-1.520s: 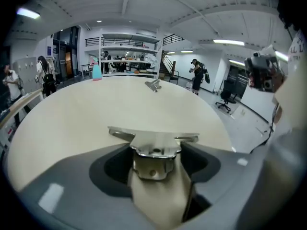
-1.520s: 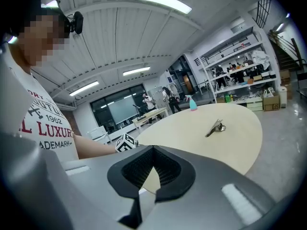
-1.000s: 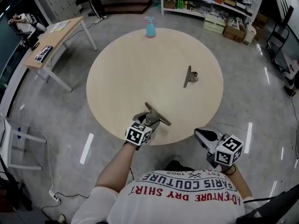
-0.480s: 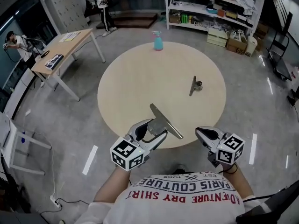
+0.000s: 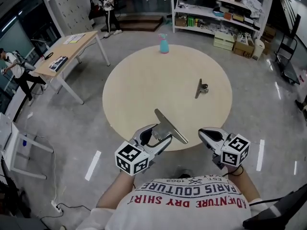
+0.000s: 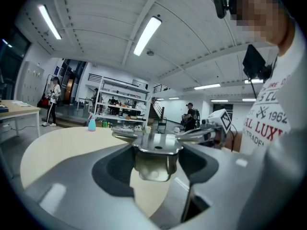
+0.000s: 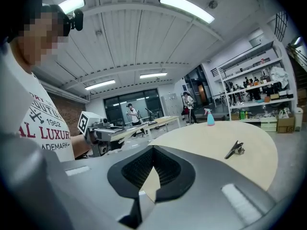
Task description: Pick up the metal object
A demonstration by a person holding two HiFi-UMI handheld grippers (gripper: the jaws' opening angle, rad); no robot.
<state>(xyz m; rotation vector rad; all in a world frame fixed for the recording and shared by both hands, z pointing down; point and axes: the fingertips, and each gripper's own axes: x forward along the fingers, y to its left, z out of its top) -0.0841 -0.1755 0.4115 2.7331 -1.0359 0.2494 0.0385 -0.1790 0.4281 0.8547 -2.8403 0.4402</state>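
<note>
A flat metal clip is held just above the near edge of the round wooden table. My left gripper is shut on it. In the left gripper view the clip sits clamped between the two jaws, its shiny plate lying across them. A second metal clip lies on the table's right side and also shows in the right gripper view. My right gripper hovers at the table's near right edge, its jaws closed tip to tip with nothing between them.
A blue spray bottle stands at the table's far edge. A wooden desk is off to the left, and shelves with boxes line the back wall. People stand in the background. Grey floor surrounds the table.
The left gripper has lifted the clip off the table's near edge and drawn it slightly back toward the body. In the last half second almost nothing moved. The right gripper stays put.
</note>
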